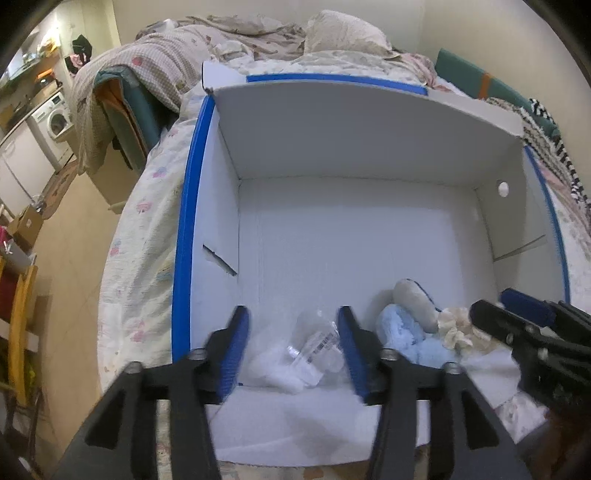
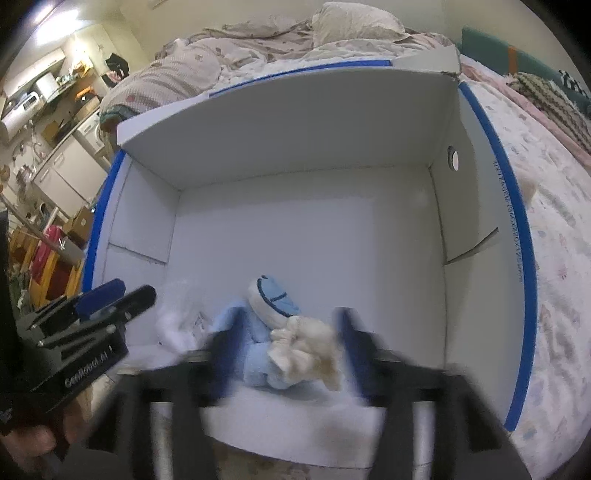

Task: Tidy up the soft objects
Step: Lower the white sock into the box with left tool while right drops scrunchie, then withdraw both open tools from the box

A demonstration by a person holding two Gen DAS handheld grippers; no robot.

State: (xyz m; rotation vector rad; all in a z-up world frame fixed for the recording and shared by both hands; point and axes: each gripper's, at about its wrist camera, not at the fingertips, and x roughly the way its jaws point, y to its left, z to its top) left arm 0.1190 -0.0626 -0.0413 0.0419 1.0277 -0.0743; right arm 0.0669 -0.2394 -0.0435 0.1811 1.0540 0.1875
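A white cardboard box with a blue rim [image 1: 184, 221] [image 2: 491, 184] lies open on a bed. At its near end lie a clear plastic bag of white stuffing [image 1: 310, 343] [image 2: 177, 325], a light blue plush toy [image 1: 402, 328] [image 2: 273, 295] and a cream ruffled fabric piece [image 1: 456, 328] [image 2: 306, 347]. My left gripper [image 1: 291, 321] [image 2: 129, 291] hangs over the bag, open, its pads clear of the plastic. Over the plush and cream fabric is my right gripper [image 2: 286, 325] [image 1: 496, 304], open and blurred, with the fabric lying loose between its fingers.
The far half of the box floor [image 2: 314, 221] is bare. Crumpled blankets and a pillow [image 1: 343, 33] pile up at the head of the bed. A striped knit throw [image 1: 554, 155] lies to the right. Left of the bed are floor, a washing machine [image 1: 55, 118] and shelves.
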